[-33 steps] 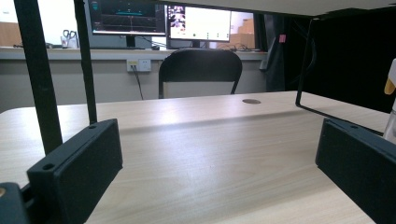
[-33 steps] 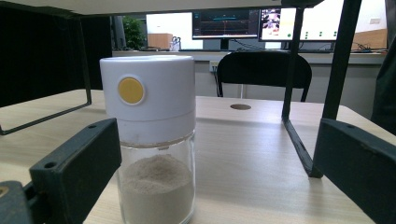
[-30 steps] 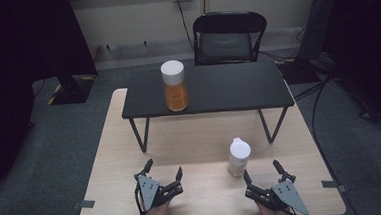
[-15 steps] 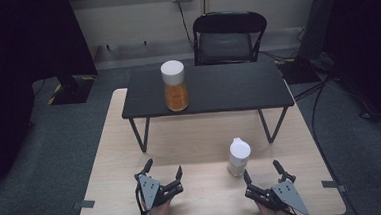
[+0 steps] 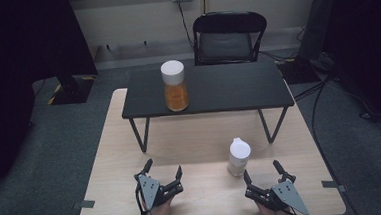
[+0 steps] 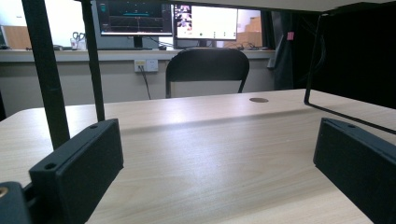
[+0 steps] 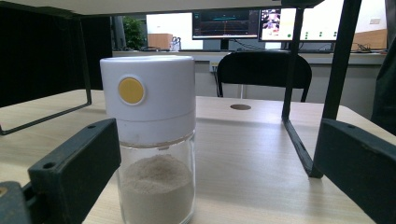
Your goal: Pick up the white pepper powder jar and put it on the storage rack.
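A small glass shaker with a white cap holds pale powder and stands upright on the wooden table. In the right gripper view the shaker sits just ahead of the left jaw, a yellow dot on its cap. My right gripper rests open on the table just behind and right of it. My left gripper lies open near the front edge with nothing between its jaws. A taller jar with orange contents and a white lid stands on the low black table.
The low black table stands on thin black legs over the far half of the wooden table. A black chair stands behind it. Cables trail on the grey floor at right. Monitors line a far desk.
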Available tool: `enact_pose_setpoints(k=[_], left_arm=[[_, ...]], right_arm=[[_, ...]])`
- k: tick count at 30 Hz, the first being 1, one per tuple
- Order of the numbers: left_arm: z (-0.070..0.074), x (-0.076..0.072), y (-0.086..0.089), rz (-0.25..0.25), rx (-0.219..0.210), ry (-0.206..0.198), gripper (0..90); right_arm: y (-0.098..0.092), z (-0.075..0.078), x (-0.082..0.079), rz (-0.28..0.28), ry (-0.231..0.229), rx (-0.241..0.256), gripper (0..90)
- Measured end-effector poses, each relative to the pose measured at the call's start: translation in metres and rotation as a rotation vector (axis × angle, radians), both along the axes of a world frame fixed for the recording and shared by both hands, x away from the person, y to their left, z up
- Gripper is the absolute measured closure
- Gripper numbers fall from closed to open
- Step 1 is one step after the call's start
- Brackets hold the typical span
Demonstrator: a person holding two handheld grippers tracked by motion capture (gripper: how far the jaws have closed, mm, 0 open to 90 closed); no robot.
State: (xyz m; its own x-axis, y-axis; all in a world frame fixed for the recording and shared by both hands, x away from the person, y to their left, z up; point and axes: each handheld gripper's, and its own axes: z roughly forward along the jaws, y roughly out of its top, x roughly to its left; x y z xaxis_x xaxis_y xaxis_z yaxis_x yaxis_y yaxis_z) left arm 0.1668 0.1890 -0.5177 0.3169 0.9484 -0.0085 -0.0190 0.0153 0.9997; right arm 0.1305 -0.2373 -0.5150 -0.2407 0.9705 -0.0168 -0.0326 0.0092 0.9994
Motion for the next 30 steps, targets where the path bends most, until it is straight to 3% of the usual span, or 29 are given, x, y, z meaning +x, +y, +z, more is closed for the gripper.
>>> enact_pose_setpoints(k=[7, 12, 30], left_arm=[[0.000, 0.000, -0.001, 0.004, 0.000, 0.000, 0.8], [0.000, 0.000, -0.001, 0.005, 0.002, 0.000, 0.6], [0.000, 0.000, -0.001, 0.005, 0.001, 0.000, 0.2]], right_arm=[[0.000, 0.002, 0.001, 0.001, 0.008, 0.000, 0.0], [-0.001, 0.006, 0.003, 0.019, 0.027, -0.028, 0.0], [-0.007, 0.034, 0.004, 0.068, -0.011, 0.025, 0.0]])
